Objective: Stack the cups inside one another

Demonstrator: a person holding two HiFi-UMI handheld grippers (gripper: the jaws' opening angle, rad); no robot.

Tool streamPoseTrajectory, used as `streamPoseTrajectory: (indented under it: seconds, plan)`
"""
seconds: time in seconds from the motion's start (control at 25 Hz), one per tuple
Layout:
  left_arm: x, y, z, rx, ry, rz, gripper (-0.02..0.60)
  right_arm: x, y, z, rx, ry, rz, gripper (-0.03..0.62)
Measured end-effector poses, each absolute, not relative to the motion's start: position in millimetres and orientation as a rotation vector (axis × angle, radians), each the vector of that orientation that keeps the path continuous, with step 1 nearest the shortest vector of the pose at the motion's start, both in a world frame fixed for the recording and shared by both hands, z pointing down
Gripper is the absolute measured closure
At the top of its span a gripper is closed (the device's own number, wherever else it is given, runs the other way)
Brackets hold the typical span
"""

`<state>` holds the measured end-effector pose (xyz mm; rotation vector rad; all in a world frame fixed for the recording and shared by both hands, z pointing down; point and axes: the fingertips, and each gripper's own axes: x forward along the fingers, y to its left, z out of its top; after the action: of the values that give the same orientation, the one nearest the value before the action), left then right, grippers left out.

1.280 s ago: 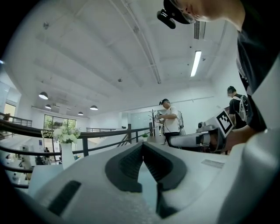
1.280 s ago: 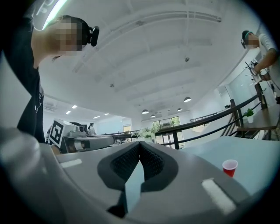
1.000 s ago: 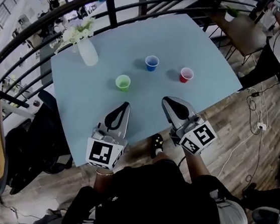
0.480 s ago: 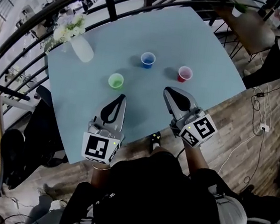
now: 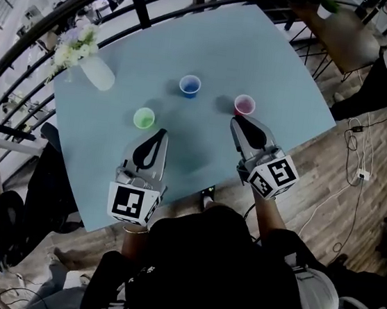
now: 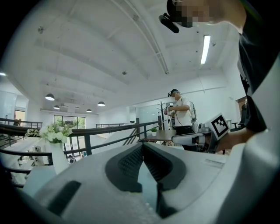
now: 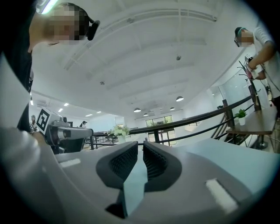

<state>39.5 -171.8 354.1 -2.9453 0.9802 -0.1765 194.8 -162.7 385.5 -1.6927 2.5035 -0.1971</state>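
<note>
Both tools have come forward over the pale blue table. The left hand-held gripper, jaws together and empty, nears the green plastic cup. The right hand-held gripper has just begun parting its jaws, still narrow with nothing between them, just short of the red plastic cup, likely the first pick. The blue plastic cup stands apart beyond. The pale vase of white flowers at far left blocks nothing.

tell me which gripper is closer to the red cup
Right. The right gripper, jaws just opening and empty, is just short of the red cup; the left gripper is farther off, by the green cup.
</note>
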Motion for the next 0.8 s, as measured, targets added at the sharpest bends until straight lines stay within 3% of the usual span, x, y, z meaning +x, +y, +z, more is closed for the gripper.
streamPoseTrajectory:
  seconds: [0.36, 0.8]
  plan:
    - [58.7, -183.5, 364.1, -2.934, 1.028, -0.223, 0.595, 239.4, -182.9, 419.3, -1.805, 2.484, -0.234, 0.515]
    - [73.3, -199.9, 370.2, -2.917, 1.120, -0.249, 0.595, 272.7, -213.8, 464.0, -1.891, 2.541, -0.308, 0.405]
